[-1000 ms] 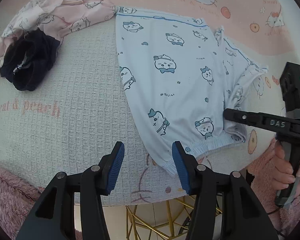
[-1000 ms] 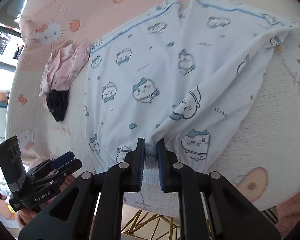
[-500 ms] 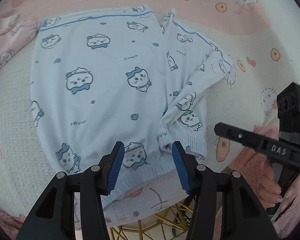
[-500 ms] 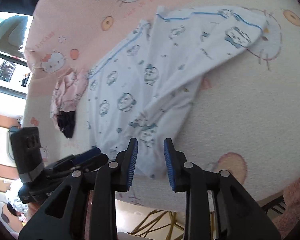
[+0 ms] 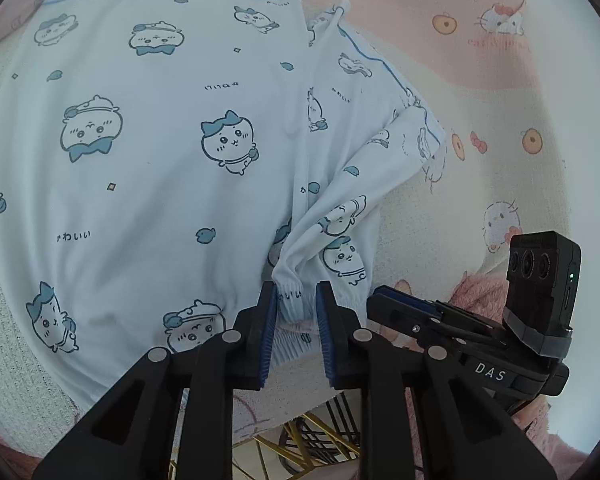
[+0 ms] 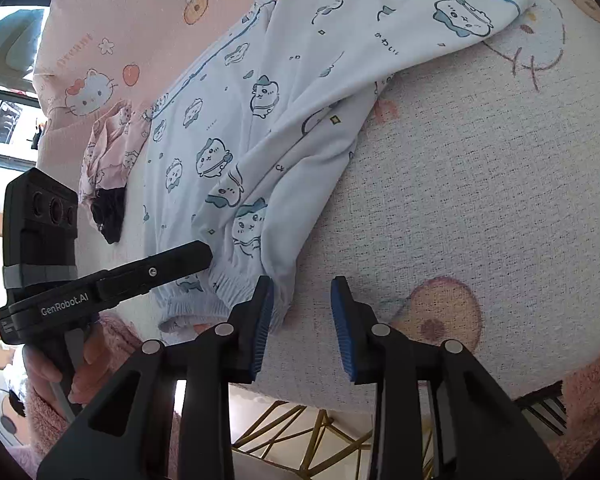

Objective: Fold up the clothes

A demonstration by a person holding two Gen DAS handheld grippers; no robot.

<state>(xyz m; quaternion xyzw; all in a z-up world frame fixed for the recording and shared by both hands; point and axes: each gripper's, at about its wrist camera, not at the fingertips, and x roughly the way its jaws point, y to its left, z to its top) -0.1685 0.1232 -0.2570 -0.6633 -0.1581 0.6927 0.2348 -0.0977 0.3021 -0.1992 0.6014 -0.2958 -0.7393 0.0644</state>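
Note:
Pale blue pyjama bottoms (image 5: 148,184) with cartoon prints lie flat on the white waffle cover (image 6: 460,200), the right side folded over onto the middle. My left gripper (image 5: 297,320) is at the near elastic hem (image 5: 296,300); its jaws are closing with the gathered hem between the pads, and a gap still shows on the right pad's side. In the right wrist view, the left gripper's fingertips (image 6: 202,254) lie over that hem. My right gripper (image 6: 302,316) stands open just right of the hem's corner, nothing between its pads. Its fingers (image 5: 384,298) also show in the left wrist view.
A crumpled pink garment (image 6: 108,148) and a dark item (image 6: 110,216) lie at the far left. A pink cartoon-cat blanket (image 5: 480,40) covers the back. A gold wire frame (image 6: 292,428) shows below the near edge. A hand (image 6: 60,376) in a fuzzy pink sleeve holds the left gripper.
The left gripper slid right along the near edge to the folded hem and narrowed its jaws around it. The right gripper let go of the hem, opened and drew off to the right.

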